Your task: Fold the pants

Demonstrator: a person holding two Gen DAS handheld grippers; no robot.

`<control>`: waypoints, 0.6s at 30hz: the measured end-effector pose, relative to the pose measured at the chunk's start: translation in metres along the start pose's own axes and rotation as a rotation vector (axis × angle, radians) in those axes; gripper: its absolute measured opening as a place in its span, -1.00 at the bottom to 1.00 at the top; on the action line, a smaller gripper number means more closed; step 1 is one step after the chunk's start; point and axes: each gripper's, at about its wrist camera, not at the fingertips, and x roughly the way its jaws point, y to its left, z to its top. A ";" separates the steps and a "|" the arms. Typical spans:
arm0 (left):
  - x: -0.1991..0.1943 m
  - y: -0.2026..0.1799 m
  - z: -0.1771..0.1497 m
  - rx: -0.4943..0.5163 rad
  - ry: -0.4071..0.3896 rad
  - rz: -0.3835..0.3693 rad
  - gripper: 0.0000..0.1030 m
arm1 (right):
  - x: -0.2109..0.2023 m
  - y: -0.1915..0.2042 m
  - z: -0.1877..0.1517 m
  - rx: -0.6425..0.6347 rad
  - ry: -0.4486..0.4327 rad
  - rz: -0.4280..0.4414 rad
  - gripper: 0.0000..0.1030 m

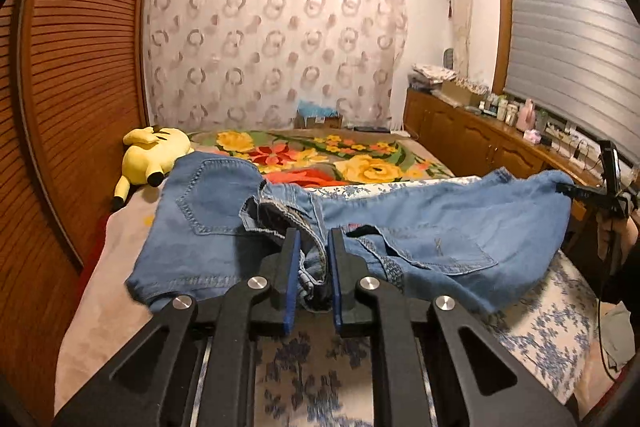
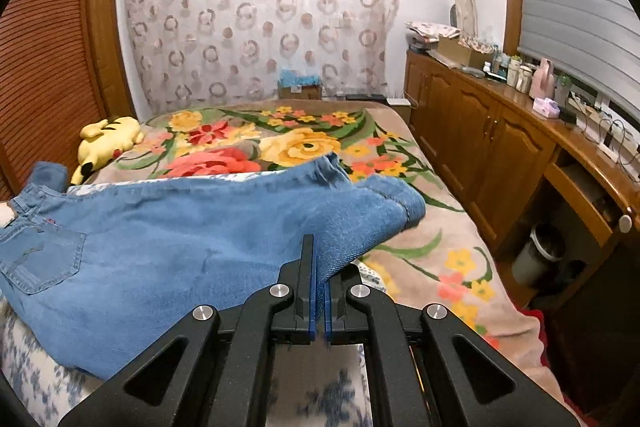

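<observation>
Left gripper (image 1: 314, 267) pinches jeans (image 1: 420, 227) waistband; right gripper (image 2: 318, 291) pinches leg edge. Thin pinch near plush toy (image 1: 154, 155) may slip, dropping jeans crooked.

yellow plush toy (image 1: 150, 155) | floral blanket (image 2: 308, 135) | wooden cabinet (image 2: 480, 135) | patterned curtain (image 1: 272, 43)

I see the pants (image 1: 420, 227), light blue denim with stitched back pockets, spread crosswise over the bed (image 2: 440, 267) on its blue-flowered white cover. Their bunched waistband is lifted at one end. The leg ends rise off the bed at the other.
</observation>
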 end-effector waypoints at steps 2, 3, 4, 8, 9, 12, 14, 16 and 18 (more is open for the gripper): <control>-0.016 0.005 -0.006 -0.011 -0.009 -0.001 -0.72 | -0.015 0.000 -0.011 -0.007 -0.010 0.015 -0.97; -0.023 0.006 -0.011 -0.009 -0.008 0.000 -0.72 | -0.022 0.000 -0.015 -0.013 -0.013 0.026 -0.97; -0.032 0.009 -0.016 -0.014 -0.010 0.002 -0.73 | -0.034 0.003 -0.021 -0.023 -0.021 0.038 -0.97; -0.059 0.019 -0.029 -0.034 -0.010 0.013 -0.73 | -0.064 0.004 -0.041 -0.052 -0.033 0.082 -0.97; -0.064 0.021 -0.033 -0.037 -0.010 0.017 -0.73 | -0.071 0.005 -0.047 -0.057 -0.032 0.093 -0.97; -0.079 0.026 -0.048 -0.041 0.005 0.028 -0.73 | -0.091 0.005 -0.064 -0.059 -0.027 0.126 -0.96; -0.081 0.026 -0.057 -0.044 0.026 0.038 -0.73 | -0.097 0.002 -0.070 -0.058 -0.022 0.146 -0.96; -0.078 0.029 -0.067 -0.044 0.055 0.047 -0.73 | -0.099 -0.001 -0.078 -0.055 -0.007 0.154 -0.96; -0.073 0.031 -0.080 -0.054 0.086 0.051 -0.73 | -0.095 -0.002 -0.088 -0.062 0.012 0.142 -0.96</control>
